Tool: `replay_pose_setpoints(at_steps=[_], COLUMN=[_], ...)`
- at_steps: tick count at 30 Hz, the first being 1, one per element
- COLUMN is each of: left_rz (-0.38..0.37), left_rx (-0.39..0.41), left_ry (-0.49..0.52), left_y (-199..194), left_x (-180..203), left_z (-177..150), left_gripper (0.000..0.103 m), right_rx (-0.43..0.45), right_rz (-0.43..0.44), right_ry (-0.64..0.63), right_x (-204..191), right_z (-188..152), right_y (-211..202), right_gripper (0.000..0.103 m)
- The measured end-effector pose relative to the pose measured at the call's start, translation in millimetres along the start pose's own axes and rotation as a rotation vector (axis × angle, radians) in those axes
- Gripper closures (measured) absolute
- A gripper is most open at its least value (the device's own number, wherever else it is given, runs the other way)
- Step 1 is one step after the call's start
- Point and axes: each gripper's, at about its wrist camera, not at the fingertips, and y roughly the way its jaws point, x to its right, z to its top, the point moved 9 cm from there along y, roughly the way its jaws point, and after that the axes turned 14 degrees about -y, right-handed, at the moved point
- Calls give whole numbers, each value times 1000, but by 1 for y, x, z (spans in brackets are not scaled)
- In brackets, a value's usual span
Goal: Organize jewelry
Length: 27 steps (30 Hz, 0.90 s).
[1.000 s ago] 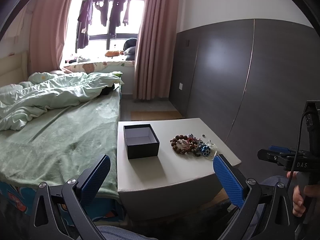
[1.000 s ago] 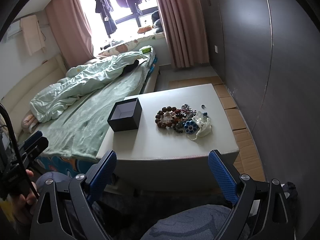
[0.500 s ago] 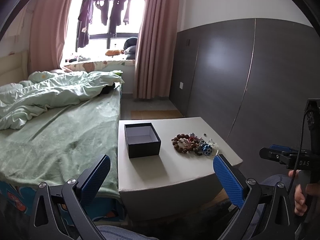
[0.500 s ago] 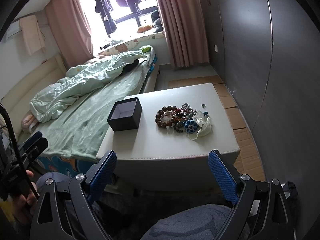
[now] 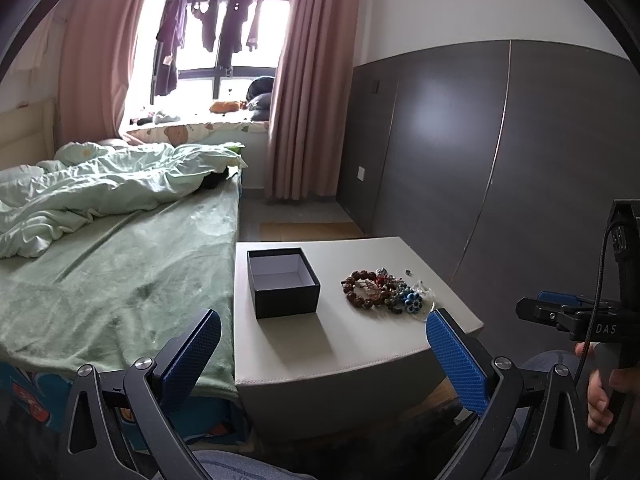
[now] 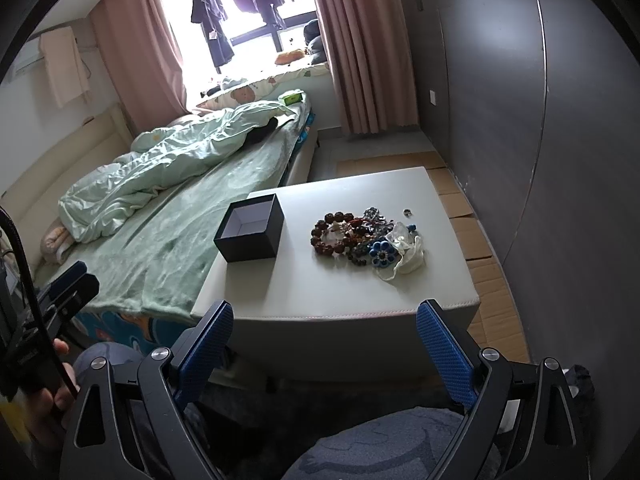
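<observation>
Nothing sorted: black square cardboard box (image 6: 250,229) empty, mixed bead jewelry heap (image 6: 360,236) near pale table's (image 6: 336,292) right edge; left gripper (image 5: 320,354) and right gripper (image 6: 324,340) both spread wide, empty.

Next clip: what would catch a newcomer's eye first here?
Probably the jewelry pile, brown beads and a blue flower piece, heaped on the white table. Left of it stands an open black box with nothing visible inside. Both grippers, left and right, hang open short of the table.

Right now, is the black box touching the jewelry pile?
Apart. The right wrist view shows bare tabletop between the black box and the jewelry pile.
</observation>
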Motion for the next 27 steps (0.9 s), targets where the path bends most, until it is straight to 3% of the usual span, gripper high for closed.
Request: replay_pose_setpoints(at_steps=[22, 27], left_rz=[-9, -9], left_rx=[-4, -42], left_ry=[-1, 19], left_y=[4, 15], left_x=[-6, -4], left_z=[-5, -5], left_gripper=[0, 0], right_rx=[-12, -25], right_rz=[8, 12], right_ry=[29, 63], right_x=[4, 13], right_z=[-5, -3], right_y=[7, 13], right_gripper=[10, 10])
